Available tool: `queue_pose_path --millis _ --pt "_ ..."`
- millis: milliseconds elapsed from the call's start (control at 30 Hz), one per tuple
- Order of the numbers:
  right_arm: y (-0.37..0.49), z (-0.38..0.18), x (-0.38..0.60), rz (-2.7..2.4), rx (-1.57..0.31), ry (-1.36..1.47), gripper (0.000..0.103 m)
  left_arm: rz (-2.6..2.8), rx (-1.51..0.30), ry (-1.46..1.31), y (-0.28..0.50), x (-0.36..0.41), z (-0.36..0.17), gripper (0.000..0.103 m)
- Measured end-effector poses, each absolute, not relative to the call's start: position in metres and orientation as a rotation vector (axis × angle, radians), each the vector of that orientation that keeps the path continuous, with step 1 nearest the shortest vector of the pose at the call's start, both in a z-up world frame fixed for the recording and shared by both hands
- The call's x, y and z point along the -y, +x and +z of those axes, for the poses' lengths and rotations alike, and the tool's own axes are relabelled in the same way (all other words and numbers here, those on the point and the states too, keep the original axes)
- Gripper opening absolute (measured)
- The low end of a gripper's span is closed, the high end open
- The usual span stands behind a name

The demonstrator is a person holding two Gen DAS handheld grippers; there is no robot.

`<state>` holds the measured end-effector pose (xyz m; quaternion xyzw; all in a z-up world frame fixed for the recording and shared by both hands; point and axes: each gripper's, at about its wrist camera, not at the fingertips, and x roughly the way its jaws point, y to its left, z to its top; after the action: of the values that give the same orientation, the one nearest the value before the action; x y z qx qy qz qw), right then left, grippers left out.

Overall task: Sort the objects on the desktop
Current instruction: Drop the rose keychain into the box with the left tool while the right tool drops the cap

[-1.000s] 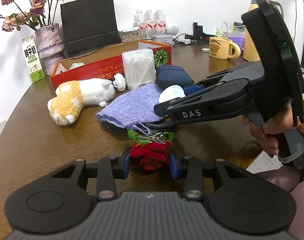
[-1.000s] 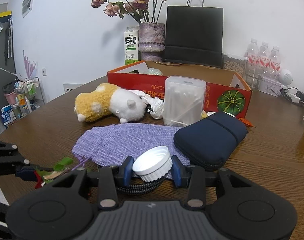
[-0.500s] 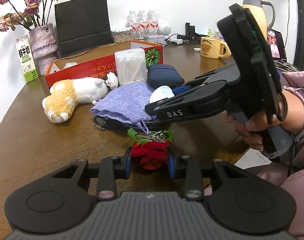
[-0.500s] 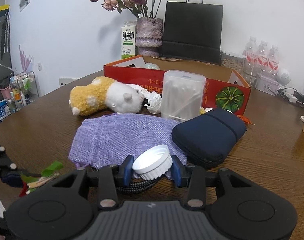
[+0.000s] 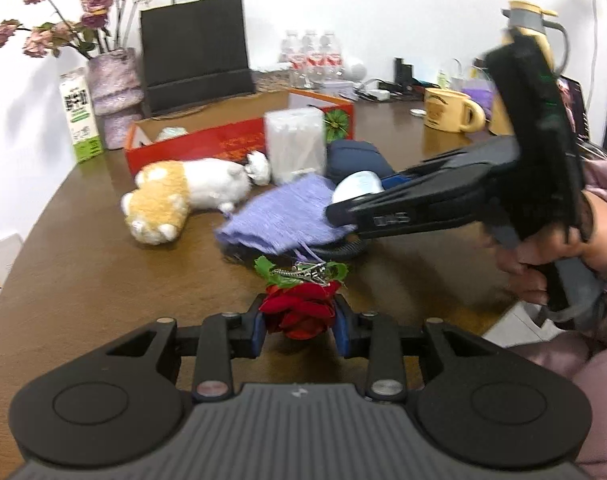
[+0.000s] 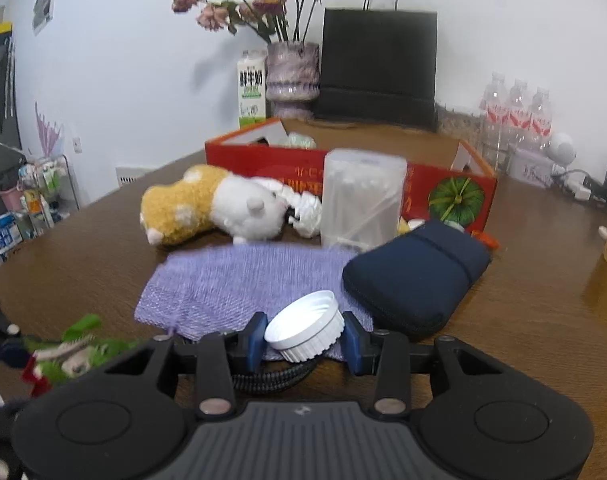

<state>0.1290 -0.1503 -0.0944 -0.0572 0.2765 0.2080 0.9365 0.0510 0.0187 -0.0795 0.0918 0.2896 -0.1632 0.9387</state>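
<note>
My left gripper [image 5: 299,326] is shut on a red fabric rose [image 5: 299,312] with green leaves and a metal clip, held just above the wooden table [image 5: 103,280]. My right gripper [image 6: 303,338] is shut on a white ribbed bottle cap [image 6: 303,330], above a purple knitted pouch [image 6: 243,284]. In the left wrist view the right gripper [image 5: 343,216] reaches in from the right, held by a hand [image 5: 543,256]. The rose shows blurred at the lower left of the right wrist view [image 6: 63,356]. An open red cardboard box [image 6: 443,196] stands behind the clutter.
A yellow and white plush toy [image 6: 211,208], a clear cotton-swab box [image 6: 361,200] and a dark blue pouch [image 6: 415,280] lie before the red box. Behind stand a black paper bag [image 6: 377,68], a flower vase [image 6: 291,76], a milk carton [image 6: 251,92], water bottles [image 6: 515,120]. A yellow mug [image 5: 449,116] sits right.
The left gripper's view has shifted slightly, with the rose still gripped. The right gripper keeps the cap in much the same place over the purple pouch.
</note>
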Motion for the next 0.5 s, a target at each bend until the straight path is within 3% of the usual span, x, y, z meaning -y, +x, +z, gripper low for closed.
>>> queue_pose_path --millis 500 --pt "0.148 -0.042 0.154 0.406 -0.469 -0.114 0.038 -0.272 -0.487 0.148 0.101 -0.023 -0.031 0.033"
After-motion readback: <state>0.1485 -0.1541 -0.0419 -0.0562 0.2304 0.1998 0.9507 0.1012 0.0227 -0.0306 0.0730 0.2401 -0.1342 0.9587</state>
